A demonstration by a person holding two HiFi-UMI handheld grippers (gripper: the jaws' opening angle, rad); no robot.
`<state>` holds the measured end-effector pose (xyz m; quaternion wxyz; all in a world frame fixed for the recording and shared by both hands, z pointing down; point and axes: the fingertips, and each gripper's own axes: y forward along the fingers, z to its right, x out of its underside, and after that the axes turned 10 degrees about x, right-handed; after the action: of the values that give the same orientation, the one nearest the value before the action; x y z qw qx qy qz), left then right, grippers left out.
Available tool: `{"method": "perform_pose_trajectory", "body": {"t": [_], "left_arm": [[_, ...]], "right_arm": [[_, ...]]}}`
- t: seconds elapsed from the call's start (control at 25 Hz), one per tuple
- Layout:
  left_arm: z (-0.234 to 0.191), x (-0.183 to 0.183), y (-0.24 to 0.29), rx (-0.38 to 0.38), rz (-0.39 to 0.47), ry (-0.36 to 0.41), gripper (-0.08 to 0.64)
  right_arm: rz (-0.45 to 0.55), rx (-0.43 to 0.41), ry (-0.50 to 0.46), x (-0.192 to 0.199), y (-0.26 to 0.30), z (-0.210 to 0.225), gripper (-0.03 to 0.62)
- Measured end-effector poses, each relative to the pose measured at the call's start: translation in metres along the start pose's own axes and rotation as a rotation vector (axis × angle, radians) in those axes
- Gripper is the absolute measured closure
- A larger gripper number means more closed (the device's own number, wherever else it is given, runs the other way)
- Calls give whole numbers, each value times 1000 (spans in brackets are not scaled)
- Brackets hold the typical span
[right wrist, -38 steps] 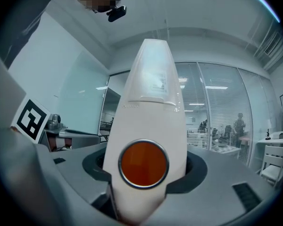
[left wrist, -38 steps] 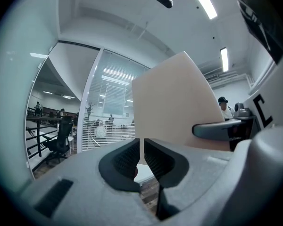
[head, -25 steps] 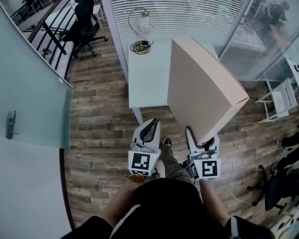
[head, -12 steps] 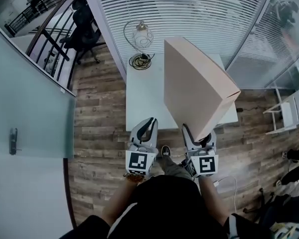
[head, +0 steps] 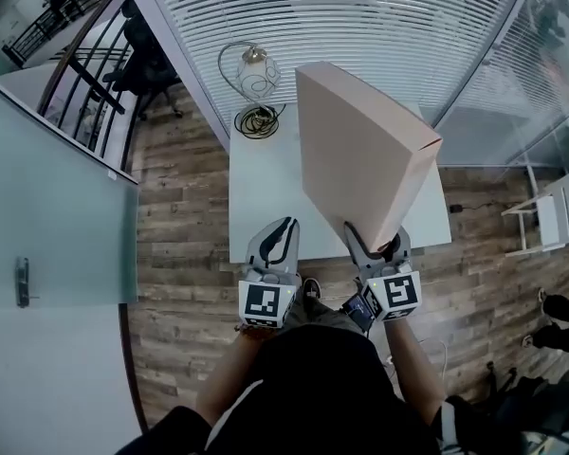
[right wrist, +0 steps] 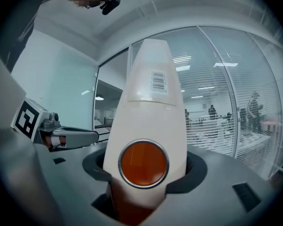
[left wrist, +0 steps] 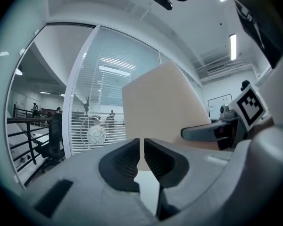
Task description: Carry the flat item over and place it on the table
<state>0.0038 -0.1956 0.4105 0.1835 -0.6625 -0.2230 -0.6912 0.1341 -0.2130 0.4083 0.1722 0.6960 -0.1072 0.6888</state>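
Wooden floor gives way to the desk (head: 261, 197) ahead; my right tool (head: 373, 243) clamps the box (head: 360, 150) on edge, probably for one-handed carrying, while my left tool (head: 284, 227) is closed and empty.

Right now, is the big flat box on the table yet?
Not yet. Done: the box is picked up, clamped on its edge in the right tool, and it has reached the near edge of the white table. In hand: it is held up, not lying down. The left tool is shut and empty. Left: lay it flat and let go.

Beige flat box (head: 360, 150) (orange seal (right wrist: 143, 164)), white table (head: 264, 192), brown plank floor (head: 175, 216)
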Motion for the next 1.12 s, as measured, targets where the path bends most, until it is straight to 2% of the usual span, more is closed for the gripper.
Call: {"method": "perform_pose_trajectory", "body": {"t": [0.32,0.56,0.92,1.04,1.12], "left_arm": [[-45,3,15,-34,-2,-13,518],[-65,9,6,-63,-7,-31,518],[-90,16,11,-29,25,-33,518],[-89,23,14,-8,10,-30,518],[-90,25,13,-6,-1,-16,518]], "right_arm": [[-85,-3,-14,20,46,-3,316],[-123,-11,-41,34,60,-10,314],[-147,24,-125,45,81,-25,314],[-157,26,-108,53,88,-24,314],[-170,5,-61,61,94,-23,314]]}}
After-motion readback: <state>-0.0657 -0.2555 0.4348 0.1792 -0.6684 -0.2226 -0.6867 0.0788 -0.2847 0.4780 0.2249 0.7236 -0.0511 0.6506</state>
